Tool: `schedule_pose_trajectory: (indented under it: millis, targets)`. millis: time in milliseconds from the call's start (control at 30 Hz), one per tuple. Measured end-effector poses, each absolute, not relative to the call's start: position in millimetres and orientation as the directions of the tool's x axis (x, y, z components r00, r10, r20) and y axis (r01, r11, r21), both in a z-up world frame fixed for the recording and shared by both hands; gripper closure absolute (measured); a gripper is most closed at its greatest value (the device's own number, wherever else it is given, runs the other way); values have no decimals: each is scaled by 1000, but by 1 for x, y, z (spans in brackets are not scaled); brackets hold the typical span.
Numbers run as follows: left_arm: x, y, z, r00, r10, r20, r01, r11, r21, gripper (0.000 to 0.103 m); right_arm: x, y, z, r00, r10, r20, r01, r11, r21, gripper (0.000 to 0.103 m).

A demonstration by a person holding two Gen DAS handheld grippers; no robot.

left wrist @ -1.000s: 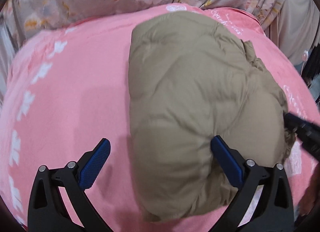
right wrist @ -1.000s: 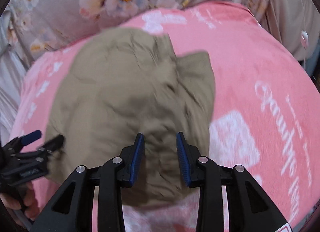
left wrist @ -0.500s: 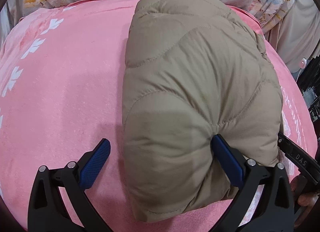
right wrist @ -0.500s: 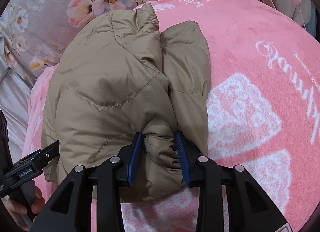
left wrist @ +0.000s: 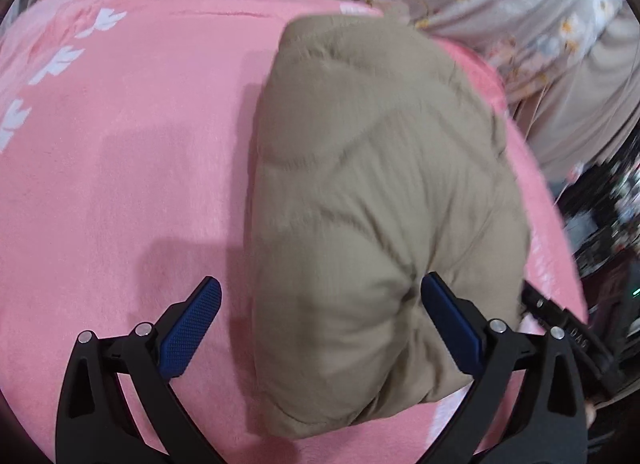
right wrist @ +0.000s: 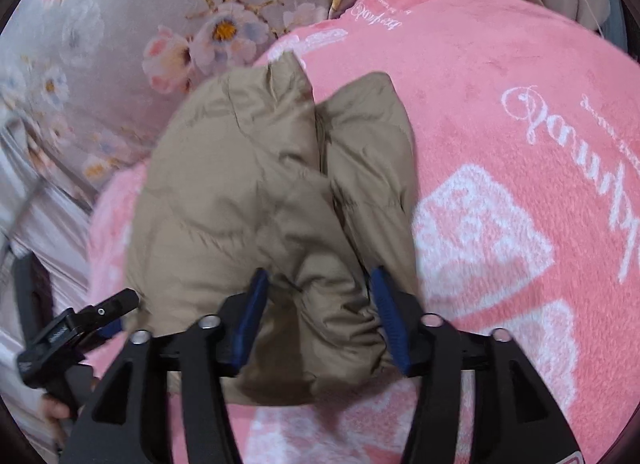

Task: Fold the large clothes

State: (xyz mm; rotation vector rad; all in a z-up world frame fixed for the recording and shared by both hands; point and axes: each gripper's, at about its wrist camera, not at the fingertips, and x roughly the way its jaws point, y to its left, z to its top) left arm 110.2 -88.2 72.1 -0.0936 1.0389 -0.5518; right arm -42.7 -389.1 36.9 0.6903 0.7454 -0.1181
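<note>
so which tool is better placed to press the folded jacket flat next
Left, probably. The left tool is open and free, astride the khaki jacket's near edge; the right tool has a bunched fold between its fingers.

White cursive script is woven into the pink blanket (right wrist: 500, 63) in two places, near the far edge and along the right side; letters not legible (upside down, ornate). Right tongs (left wrist: 576, 340) body, seen from the left wrist view, carries small pale letters, apparently "DAS".

Two close wrist views looking down from opposite ends of the same tan jacket (left wrist: 380, 203) on a pink blanket (right wrist: 500, 103)
</note>
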Motion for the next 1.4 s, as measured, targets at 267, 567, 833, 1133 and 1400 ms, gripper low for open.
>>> schedule_pose_trajectory:
  millis: [267,567,833,1133,1400]
  targets:
    - [177,-85,67,262,-595,-760,305,798,-520,5,-17,-436,24,720,189,-668,394,681,617,17]
    - [195,-102,37,185,-689,-701,267,722,-639,5,5,-430,3,747,341,-571,279,619,734,5]
    - [207,-113,35,175,-686,-706,285,722,-630,5,41,-417,4,755,353,-552,250,624,741,12]
    - [197,-119,68,233,-705,-670,439,691,-574,21,47,-410,14,787,471,-399,113,525,844,66]
    - [189,-98,125,331,-768,-548,582,623,-522,26,47,-384,77,851,421,-313,-4,601,799,68]
